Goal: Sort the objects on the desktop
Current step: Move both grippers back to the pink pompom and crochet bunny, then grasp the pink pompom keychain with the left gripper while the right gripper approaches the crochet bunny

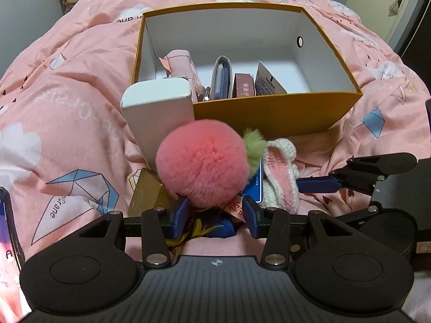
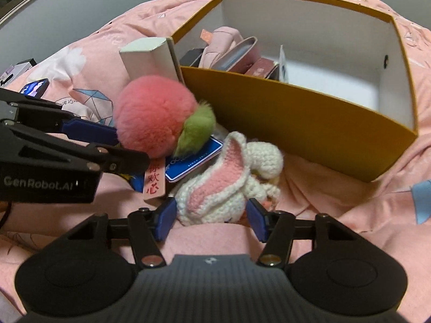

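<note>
Right tongs (image 2: pixel 211 216) parted around crochet bunny (image 2: pixel 221 185), left tongs (image 1: pixel 215 215) clamping pink pompom charm (image 1: pixel 202 167).

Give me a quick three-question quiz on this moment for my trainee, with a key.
1. True or false: the fluffy pink pompom already lies inside the mustard-yellow cardboard box.
2. Which item sits between the right gripper fingers? A) crocheted white-and-pink bunny-ear piece B) blue card C) white carton
3. Fill in: the pink tag with red characters hangs from the ____.

Key: 1 false, it lies on the pink bedcover before the box, between the left gripper fingers. 2 A. 3 pompom.
</note>
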Demonstrator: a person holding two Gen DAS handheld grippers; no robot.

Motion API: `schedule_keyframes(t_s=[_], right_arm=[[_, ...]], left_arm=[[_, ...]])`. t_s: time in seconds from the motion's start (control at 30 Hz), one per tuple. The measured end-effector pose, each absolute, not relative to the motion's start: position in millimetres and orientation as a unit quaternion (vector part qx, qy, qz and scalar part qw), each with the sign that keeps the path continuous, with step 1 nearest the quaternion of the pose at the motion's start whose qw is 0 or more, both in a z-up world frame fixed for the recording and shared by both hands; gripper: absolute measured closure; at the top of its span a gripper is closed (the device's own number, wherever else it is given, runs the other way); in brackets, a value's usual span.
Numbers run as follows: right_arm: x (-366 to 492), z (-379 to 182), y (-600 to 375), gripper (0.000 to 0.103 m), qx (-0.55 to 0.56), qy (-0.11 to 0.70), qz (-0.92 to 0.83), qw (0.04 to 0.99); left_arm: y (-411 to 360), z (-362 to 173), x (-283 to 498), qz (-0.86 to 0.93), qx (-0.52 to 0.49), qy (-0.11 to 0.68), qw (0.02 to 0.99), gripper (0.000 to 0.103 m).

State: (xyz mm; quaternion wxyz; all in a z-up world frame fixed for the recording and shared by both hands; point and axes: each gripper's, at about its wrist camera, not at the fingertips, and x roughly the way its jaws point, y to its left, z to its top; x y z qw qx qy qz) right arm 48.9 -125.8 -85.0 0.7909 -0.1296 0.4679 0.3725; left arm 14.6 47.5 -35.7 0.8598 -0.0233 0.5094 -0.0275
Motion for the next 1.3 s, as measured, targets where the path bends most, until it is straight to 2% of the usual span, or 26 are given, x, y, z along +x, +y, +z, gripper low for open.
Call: schedule_keyframes(t_s=[0.37, 0.53, 0.83, 1.07, 1.3], right_arm=[[45.9, -72.7, -136.7, 0.059, -0.129, 0.45, 0.355, 0.809], [48.6, -64.6, -154.8, 0.068, -0.111, 0.453, 0.332, 0.82], [55.5, -65.0, -183.1, 0.077, -0.096, 0.473, 0.274, 0.832], [64.7, -67.9, -199.0, 0.075, -0.037, 0.493, 0.276, 0.824], [70.4, -60.1, -207.6, 0.06, 0.001, 0.489, 0.282, 0.825]], left_arm=[[51.8, -35.0, 14.2, -0.023, -0.026, 0.511, 0.859, 0.052], [53.6, -35.8, 14.4, -0.027, -0.029, 0.514, 0.857, 0.052], [51.6, -36.5, 14.4, -0.03, -0.028, 0.516, 0.856, 0.052], [53.4, -36.9, 15.2, -0.039, -0.029, 0.521, 0.852, 0.052], [60.5, -35.0, 14.4, -0.055, -0.04, 0.519, 0.852, 0.052]])
